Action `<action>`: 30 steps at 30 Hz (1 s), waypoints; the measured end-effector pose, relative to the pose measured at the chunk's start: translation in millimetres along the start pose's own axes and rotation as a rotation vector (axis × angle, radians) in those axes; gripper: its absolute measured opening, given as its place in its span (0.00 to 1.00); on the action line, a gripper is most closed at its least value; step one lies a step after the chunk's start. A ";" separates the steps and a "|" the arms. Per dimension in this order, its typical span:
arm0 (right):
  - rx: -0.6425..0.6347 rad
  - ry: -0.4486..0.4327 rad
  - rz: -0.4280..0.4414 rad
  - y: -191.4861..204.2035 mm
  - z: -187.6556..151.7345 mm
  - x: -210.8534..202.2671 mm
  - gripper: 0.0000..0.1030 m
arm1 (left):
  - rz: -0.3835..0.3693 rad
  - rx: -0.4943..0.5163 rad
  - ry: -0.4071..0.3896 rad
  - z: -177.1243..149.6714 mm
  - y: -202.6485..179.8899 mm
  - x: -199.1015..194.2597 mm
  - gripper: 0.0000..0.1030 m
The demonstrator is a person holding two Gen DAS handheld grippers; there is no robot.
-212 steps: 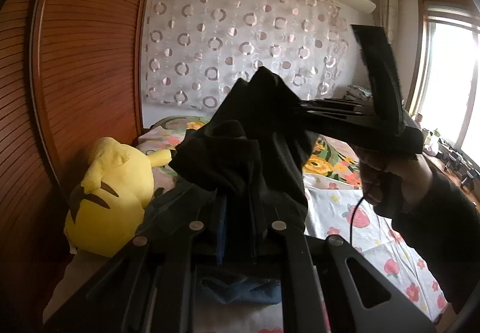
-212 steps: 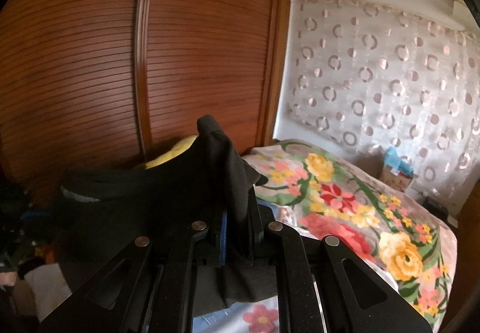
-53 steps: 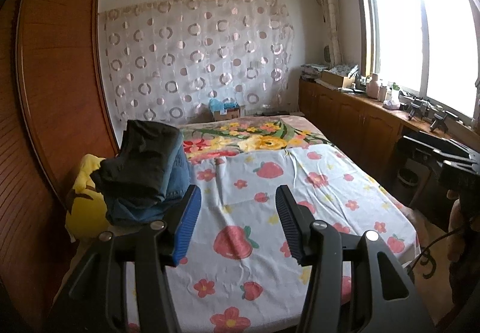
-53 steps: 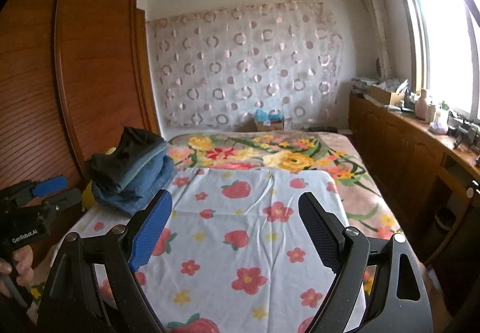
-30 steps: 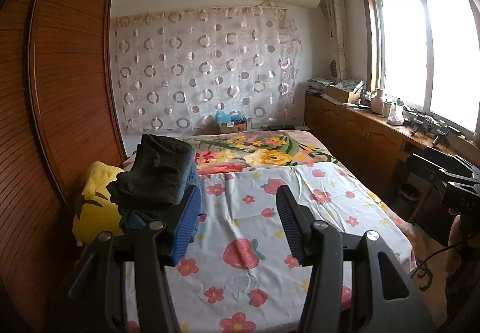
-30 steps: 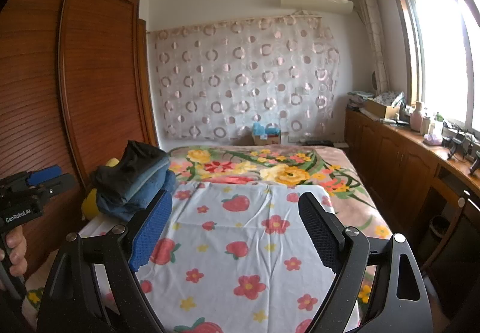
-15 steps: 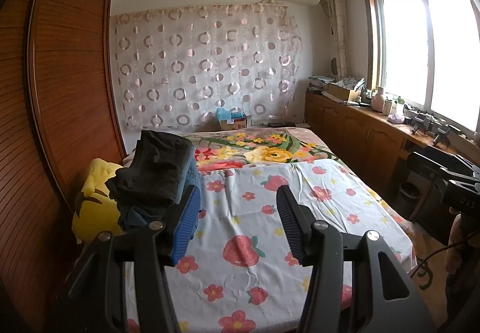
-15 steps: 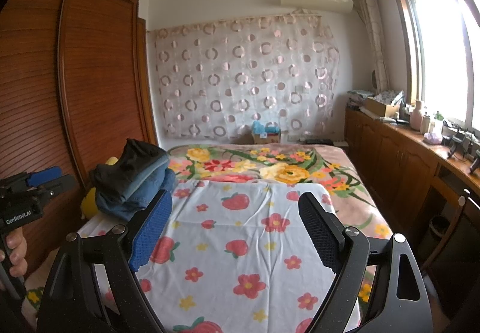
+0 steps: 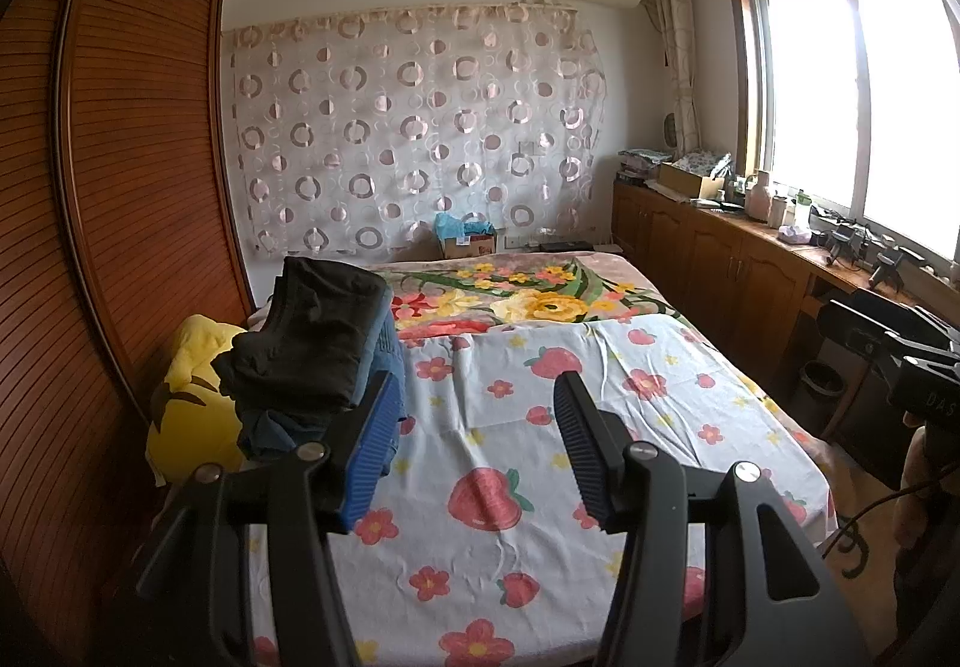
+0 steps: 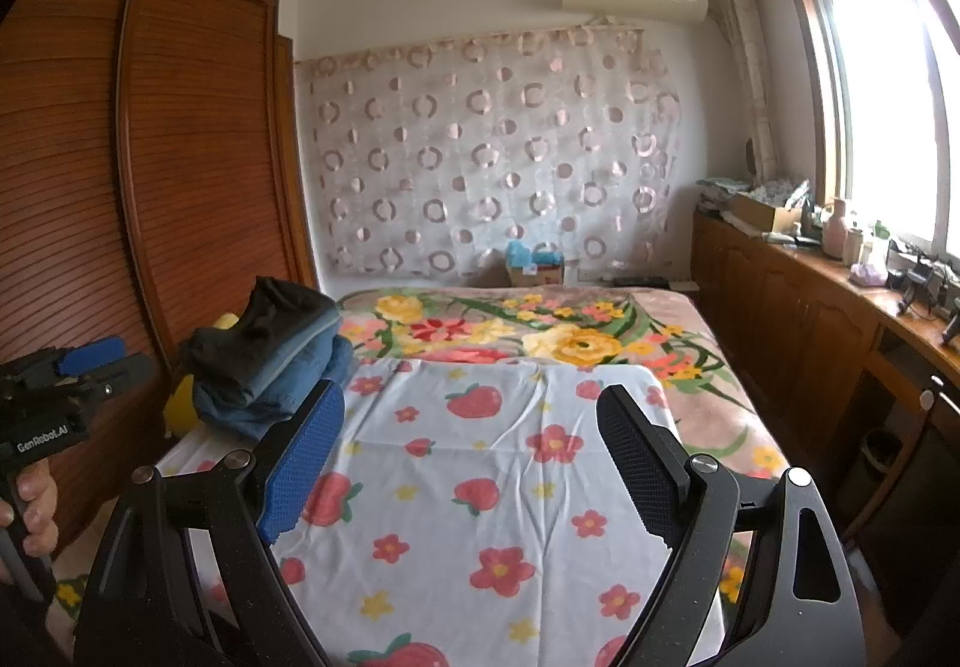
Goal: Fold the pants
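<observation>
1. A bedroom with a wooden wardrobe (image 9: 120,223), a ring-patterned curtain (image 9: 414,138) and a bed (image 9: 690,385) under a strawberry-print sheet (image 10: 498,463)
2. The folded black pants (image 9: 312,343) lie on top of a stack of folded blue jeans (image 10: 288,373) at the bed's left edge, leaning against a yellow plush toy (image 9: 186,415)
3. The left tool (image 9: 474,421) hangs above the sheet, its jaws moderately apart and empty, its blue pad (image 9: 372,445) just in front of the stack
4. The right tool (image 10: 468,451) hovers over the sheet with jaws wide and empty
5. A hand (image 10: 30,505) grips the left tool's handle
</observation>
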State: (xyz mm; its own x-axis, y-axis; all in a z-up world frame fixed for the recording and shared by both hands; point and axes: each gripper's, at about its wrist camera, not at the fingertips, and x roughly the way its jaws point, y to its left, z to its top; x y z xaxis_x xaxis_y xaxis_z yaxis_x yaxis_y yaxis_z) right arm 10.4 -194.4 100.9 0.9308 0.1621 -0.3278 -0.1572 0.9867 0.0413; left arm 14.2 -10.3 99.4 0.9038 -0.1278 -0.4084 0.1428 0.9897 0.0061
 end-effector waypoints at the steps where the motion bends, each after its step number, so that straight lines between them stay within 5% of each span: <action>1: -0.001 0.001 0.000 0.2 -0.6 0.5 0.85 | 0.000 0.000 0.000 0.5 0.1 0.0 0.52; 30: 0.001 0.002 0.002 1.0 0.0 0.0 0.85 | 0.001 -0.001 0.003 3.4 -2.0 -0.6 0.53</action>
State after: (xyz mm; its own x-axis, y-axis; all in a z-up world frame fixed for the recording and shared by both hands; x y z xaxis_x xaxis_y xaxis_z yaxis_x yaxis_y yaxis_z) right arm 10.2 -193.4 100.9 0.9298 0.1639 -0.3296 -0.1585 0.9864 0.0432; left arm 14.7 -12.4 102.7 0.9029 -0.1271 -0.4107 0.1419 0.9899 0.0056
